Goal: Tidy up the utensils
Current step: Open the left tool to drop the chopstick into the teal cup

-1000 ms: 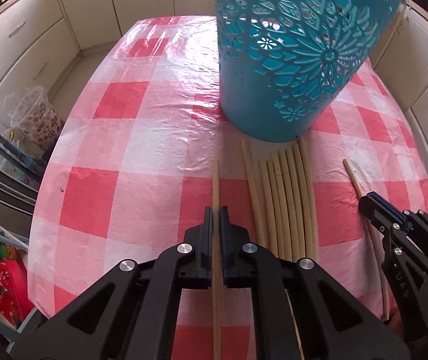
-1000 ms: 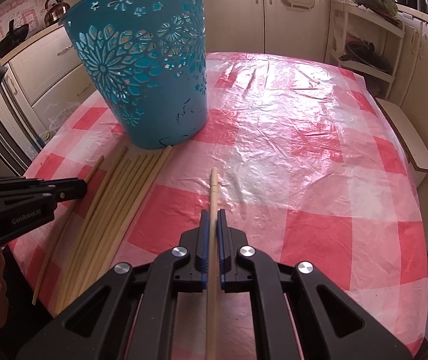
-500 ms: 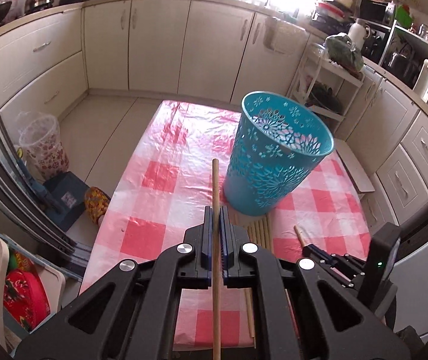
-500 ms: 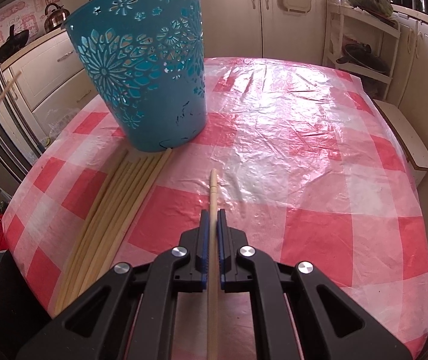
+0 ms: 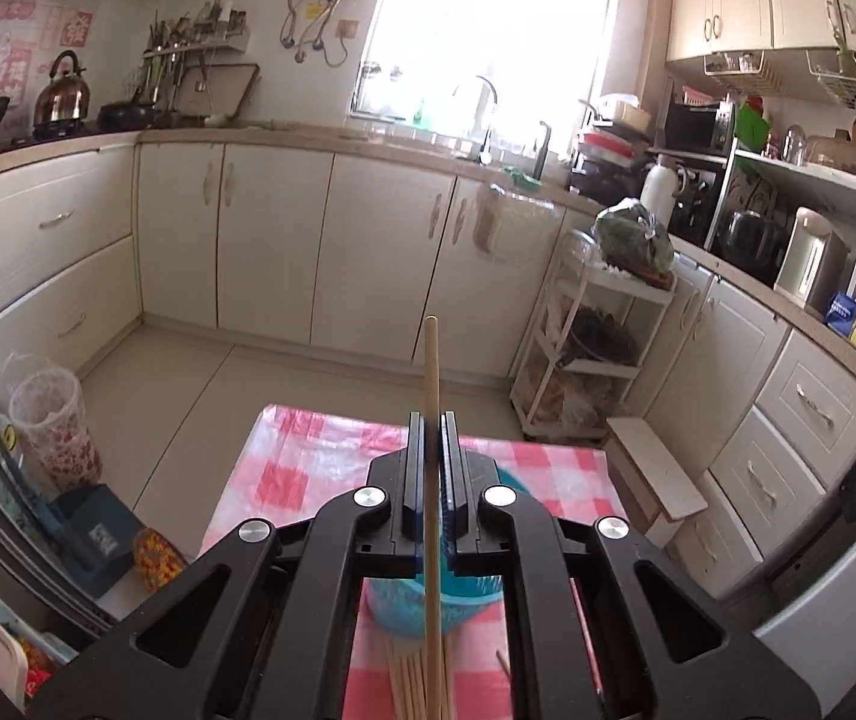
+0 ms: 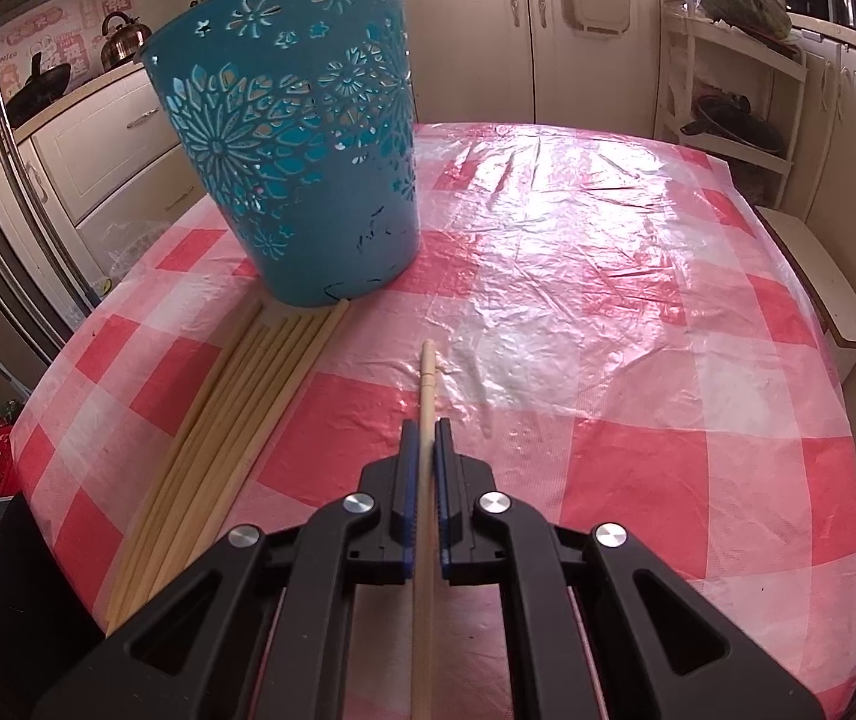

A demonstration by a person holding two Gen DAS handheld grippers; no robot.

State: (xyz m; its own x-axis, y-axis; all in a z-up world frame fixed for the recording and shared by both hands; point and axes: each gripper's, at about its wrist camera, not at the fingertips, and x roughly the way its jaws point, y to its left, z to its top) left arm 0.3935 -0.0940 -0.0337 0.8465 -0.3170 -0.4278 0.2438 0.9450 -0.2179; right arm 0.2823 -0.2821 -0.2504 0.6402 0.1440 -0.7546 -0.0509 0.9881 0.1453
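My left gripper (image 5: pixel 433 420) is shut on a long wooden chopstick (image 5: pixel 431 372) and holds it high above the table, pointing up toward the kitchen cabinets. The teal cut-out basket (image 5: pixel 404 606) shows below, mostly hidden behind the jaws. My right gripper (image 6: pixel 426 429) is shut on another wooden chopstick (image 6: pixel 426 384) low over the red-checked tablecloth (image 6: pixel 638 312). The basket (image 6: pixel 302 144) stands upright at the left in the right wrist view. A row of several chopsticks (image 6: pixel 236 414) lies in front of it, left of my right gripper.
White cabinets (image 5: pixel 272 252) and a white rack (image 5: pixel 596 348) stand beyond the table's far edge. A low wooden bench (image 6: pixel 818 282) runs along the table's right side. A patterned bin (image 5: pixel 50 426) stands on the floor at the left.
My left gripper has risen steeply with its chopstick and tilted up, so the basket dropped below the jaws. My right gripper has hardly moved.
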